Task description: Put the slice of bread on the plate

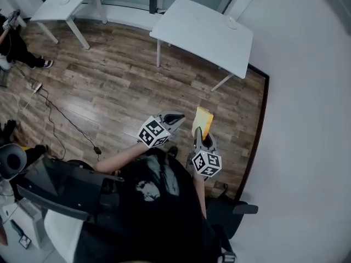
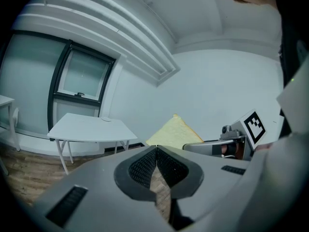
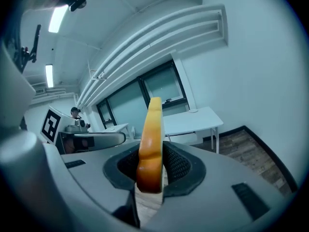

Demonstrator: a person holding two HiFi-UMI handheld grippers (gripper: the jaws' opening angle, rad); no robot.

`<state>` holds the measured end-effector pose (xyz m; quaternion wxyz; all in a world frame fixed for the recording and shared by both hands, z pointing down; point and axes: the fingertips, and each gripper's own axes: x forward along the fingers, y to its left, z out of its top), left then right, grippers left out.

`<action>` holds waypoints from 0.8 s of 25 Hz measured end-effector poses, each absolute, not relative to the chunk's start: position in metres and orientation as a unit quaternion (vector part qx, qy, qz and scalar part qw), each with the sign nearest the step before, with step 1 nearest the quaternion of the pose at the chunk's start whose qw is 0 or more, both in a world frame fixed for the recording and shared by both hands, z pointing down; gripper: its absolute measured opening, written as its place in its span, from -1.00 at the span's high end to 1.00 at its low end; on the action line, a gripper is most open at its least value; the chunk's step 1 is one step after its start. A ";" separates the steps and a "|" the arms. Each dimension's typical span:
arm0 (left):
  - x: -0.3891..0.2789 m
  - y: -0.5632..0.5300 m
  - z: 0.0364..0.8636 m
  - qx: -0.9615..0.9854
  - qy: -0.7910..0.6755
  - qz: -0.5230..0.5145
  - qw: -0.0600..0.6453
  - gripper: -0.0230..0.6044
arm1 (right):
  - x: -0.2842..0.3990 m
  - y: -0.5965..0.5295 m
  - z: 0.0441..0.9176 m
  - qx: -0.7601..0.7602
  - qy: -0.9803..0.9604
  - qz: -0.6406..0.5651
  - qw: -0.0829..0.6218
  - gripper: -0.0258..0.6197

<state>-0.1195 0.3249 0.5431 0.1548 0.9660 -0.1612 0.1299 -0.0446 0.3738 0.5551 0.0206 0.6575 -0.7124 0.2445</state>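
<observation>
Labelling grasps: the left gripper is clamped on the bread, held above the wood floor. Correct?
Not quite: the bread is clamped in the right gripper, not the left, held above the wood floor. The right gripper view shows its jaws pressed on the slice. The left gripper is shut on nothing.

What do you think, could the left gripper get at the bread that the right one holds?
Probably yes. The slice of bread sticks out of the right gripper, beside the left gripper, with nothing between them. The left gripper is shut, so it would have to open first.
</observation>
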 end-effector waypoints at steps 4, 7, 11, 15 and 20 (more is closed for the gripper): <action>-0.130 0.314 0.542 0.966 -0.159 0.129 0.157 0.91 | -0.053 0.361 0.554 0.655 -0.712 0.254 0.011 0.62; -0.139 0.304 0.543 0.966 -0.157 0.129 0.159 0.91 | -0.065 0.347 0.550 0.652 -0.716 0.250 0.007 0.62; -0.144 0.303 0.551 0.967 -0.144 0.129 0.167 0.91 | -0.077 0.343 0.554 0.652 -0.717 0.246 0.004 0.62; -0.146 0.301 0.563 0.965 -0.132 0.137 0.180 0.91 | -0.088 0.343 0.563 0.647 -0.718 0.257 0.010 0.62; -0.134 0.279 0.568 0.962 -0.135 0.140 0.190 0.91 | -0.072 0.324 0.568 0.645 -0.717 0.262 0.020 0.62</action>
